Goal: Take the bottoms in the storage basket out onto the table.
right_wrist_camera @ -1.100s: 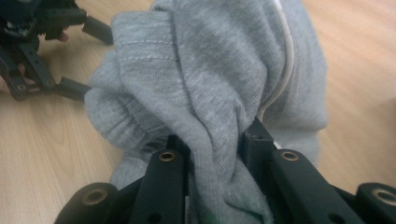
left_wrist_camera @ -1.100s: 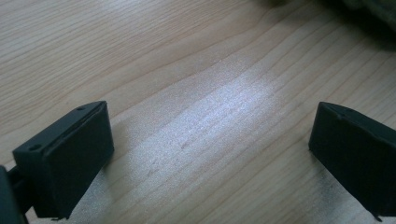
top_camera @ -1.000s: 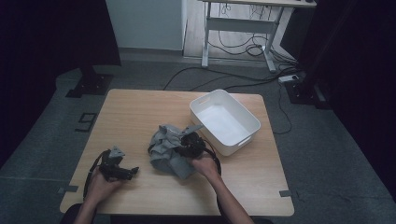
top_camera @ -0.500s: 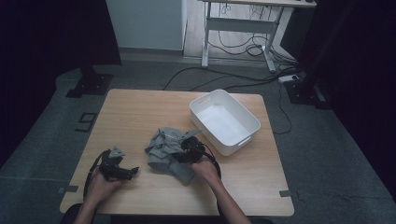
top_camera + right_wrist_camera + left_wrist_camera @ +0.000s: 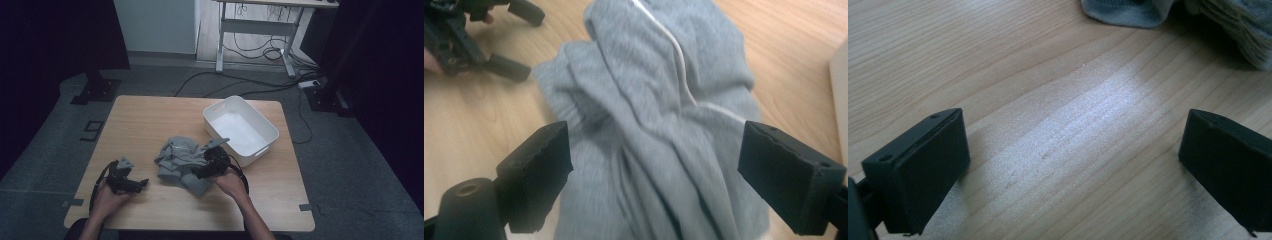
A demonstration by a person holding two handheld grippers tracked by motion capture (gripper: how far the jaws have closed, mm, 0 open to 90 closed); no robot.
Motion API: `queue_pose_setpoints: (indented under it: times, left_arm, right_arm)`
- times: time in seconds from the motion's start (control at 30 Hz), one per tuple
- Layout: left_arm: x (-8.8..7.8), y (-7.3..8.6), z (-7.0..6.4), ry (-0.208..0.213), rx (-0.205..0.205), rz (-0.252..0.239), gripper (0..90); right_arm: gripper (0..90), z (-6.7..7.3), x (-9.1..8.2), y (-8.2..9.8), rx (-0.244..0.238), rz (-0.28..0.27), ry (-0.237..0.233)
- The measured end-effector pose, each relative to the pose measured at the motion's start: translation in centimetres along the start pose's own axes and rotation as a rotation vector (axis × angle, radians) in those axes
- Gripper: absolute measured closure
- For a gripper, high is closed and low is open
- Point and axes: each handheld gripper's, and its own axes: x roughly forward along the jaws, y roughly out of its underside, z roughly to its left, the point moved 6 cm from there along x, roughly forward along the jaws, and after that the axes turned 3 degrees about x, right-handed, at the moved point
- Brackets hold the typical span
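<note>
A crumpled grey garment (image 5: 176, 159) with a thin white cord lies in a heap at the middle of the wooden table (image 5: 150, 115). My right gripper (image 5: 199, 172) sits at the heap's near right edge. Its jaws have just been opening and now stand wide apart. In the right gripper view the garment (image 5: 659, 90) lies under and between them, with the pads (image 5: 541, 165) off the cloth. My left gripper (image 5: 142, 183) rests low over bare wood to the left of the heap. It is open (image 5: 1073, 130) with nothing between its jaws, and the garment's edge (image 5: 1128, 10) lies just beyond.
An empty white plastic bin (image 5: 260, 125) stands at the back right of the table, close behind the right hand. The other gripper (image 5: 499, 40) shows at the top left of the right gripper view. Cables and a desk frame (image 5: 255, 35) lie on the floor beyond the table.
The right gripper's jaws have opened and let go of the grey garment, and the hand has drawn back slightly toward the person. The heap has settled a little to the left. The left hand kept still.
</note>
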Motion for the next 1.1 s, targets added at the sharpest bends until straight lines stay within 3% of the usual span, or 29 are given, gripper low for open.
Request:
queue_pose_setpoints:
  times: [0.23, 0.33, 0.57, 0.73, 0.83, 0.87, 1.0, 1.1]
  left_arm:
    - [-0.1, 0.0, -0.2, 0.009, 0.011, 0.001, 0.0]
    - [0.0, 0.1, -0.2, 0.007, 0.01, -0.001, 0.0]
    - [-0.1, 0.1, -0.3, 0.007, 0.009, -0.001, 0.0]
    - [-0.1, 0.1, -0.3, 0.007, 0.007, -0.002, 0.0]
    - [-0.1, 0.1, -0.3, 0.007, 0.008, 0.0, 0.0]
    - [-0.1, 0.1, -0.3, 0.007, 0.008, 0.001, 0.0]
    - [-0.1, 0.1, -0.3, 0.006, 0.008, 0.001, 0.0]
    - [-0.1, 0.1, -0.3, 0.006, 0.007, 0.001, 0.0]
  right_arm:
    - [6.9, -0.4, -2.2, 1.7, -0.004, 0.0, 0.036]
    - [0.9, -0.5, -3.5, 3.0, 0.027, -0.006, 0.039]
    - [0.0, -1.1, -5.2, 5.7, 0.043, -0.021, 0.094]
    - [0.0, -2.8, -6.0, 8.7, 0.082, -0.007, 0.165]
    - [0.0, -3.6, -6.0, 9.6, 0.104, -0.006, 0.184]
    - [0.0, -4.6, -5.9, 10.7, 0.134, -0.007, 0.207]
    - [0.0, -5.9, -5.7, 12.0, 0.151, 0.002, 0.243]
    - [0.0, -7.1, -5.2, 13.2, 0.189, -0.011, 0.26]
